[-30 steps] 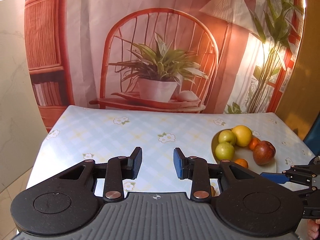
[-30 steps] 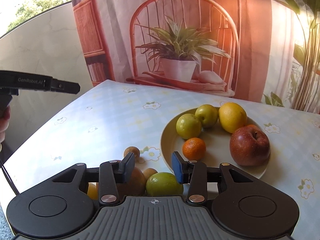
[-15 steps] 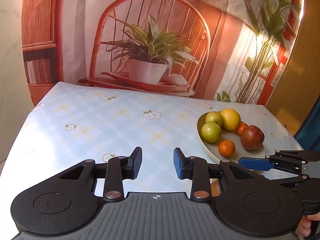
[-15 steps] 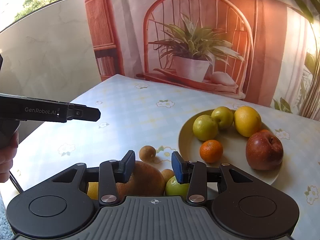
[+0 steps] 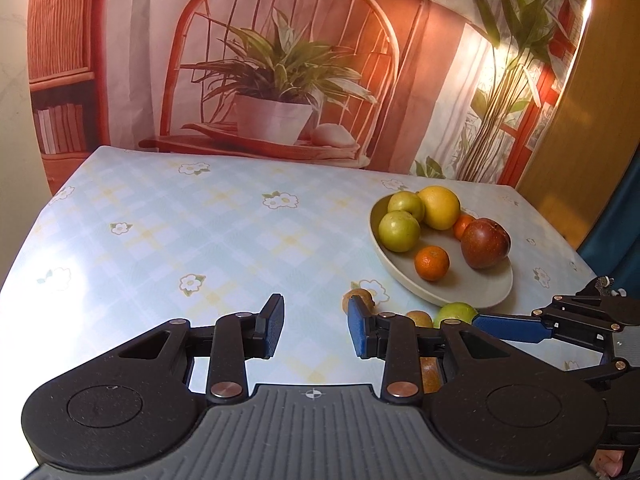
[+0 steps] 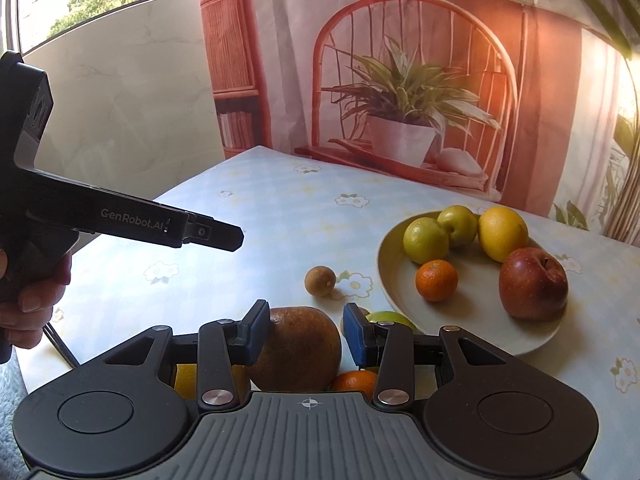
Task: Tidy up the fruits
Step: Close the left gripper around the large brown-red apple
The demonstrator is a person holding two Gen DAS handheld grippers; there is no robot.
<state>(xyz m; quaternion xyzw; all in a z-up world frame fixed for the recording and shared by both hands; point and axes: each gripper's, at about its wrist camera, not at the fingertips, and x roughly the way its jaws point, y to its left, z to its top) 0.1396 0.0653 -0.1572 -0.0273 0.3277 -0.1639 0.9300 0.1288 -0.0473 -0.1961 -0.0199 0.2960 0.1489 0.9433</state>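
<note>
A beige plate (image 6: 540, 340) holds two green apples (image 6: 425, 240), a yellow citrus (image 6: 502, 232), a mandarin (image 6: 436, 280) and a red apple (image 6: 534, 284). Loose on the table in front of it lie a kiwi (image 6: 320, 281), a big brown pear (image 6: 300, 352), a green apple (image 6: 390, 317), a second mandarin (image 6: 354, 380) and a yellow fruit (image 6: 184, 380). My right gripper (image 6: 306, 334) hovers open over the brown pear, pads clear of it. My left gripper (image 5: 315, 330) is open and empty above bare tablecloth, left of the plate (image 5: 472, 292) and kiwi (image 5: 357, 298).
The table carries a pale blue flowered cloth (image 5: 200, 240). A printed backdrop of a chair and a potted plant (image 5: 280, 80) hangs behind its far edge. A hand (image 6: 28, 304) holds the left gripper's handle at the table's left side.
The right gripper has slid left over the loose fruit, from the green apple to the brown pear. The left gripper has sunk and come nearer the plate. Both jaw gaps look unchanged.
</note>
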